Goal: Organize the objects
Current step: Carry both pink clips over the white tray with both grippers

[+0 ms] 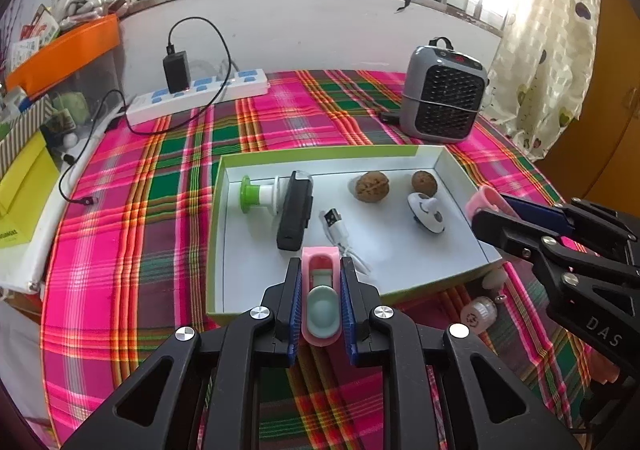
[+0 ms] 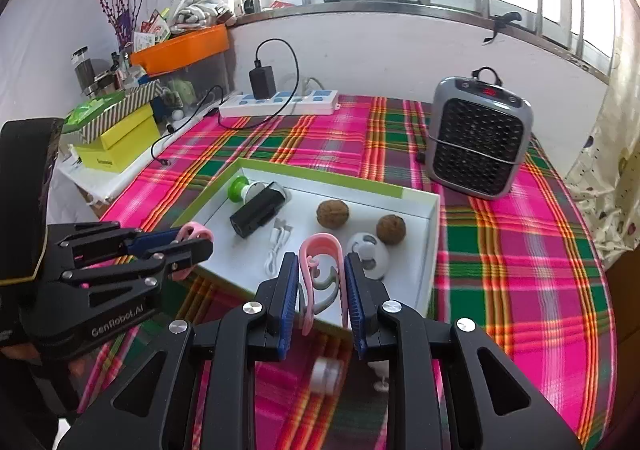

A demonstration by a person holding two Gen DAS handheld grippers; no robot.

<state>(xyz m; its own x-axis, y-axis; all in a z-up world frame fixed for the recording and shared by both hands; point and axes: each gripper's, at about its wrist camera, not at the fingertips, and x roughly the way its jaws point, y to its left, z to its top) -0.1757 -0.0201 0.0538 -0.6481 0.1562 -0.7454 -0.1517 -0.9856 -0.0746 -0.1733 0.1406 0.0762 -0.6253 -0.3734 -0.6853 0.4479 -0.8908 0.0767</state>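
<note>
A white box lid with green walls [image 1: 218, 210] [image 2: 434, 226] lies on the plaid table. It holds a green-and-white part [image 1: 256, 192], a black device [image 1: 294, 210], a white USB cable [image 1: 340, 234], two walnuts [image 1: 372, 186] [image 2: 391, 230] and a white round gadget [image 1: 426, 212]. My left gripper [image 1: 320, 290] is shut on a pink clip with a grey-green inside [image 1: 320, 302], above the lid's near edge. My right gripper [image 2: 322, 286] is shut on a second pink clip [image 2: 320, 254], over the lid's near right part; it shows at the right in the left wrist view [image 1: 486, 206].
A grey heater [image 1: 442, 94] stands behind the lid on the right. A white power strip with a black charger [image 1: 200, 94] lies at the back left. Boxes and an orange bin [image 2: 180, 48] stand left. Small white parts [image 1: 478, 314] lie on the cloth near the lid's front corner.
</note>
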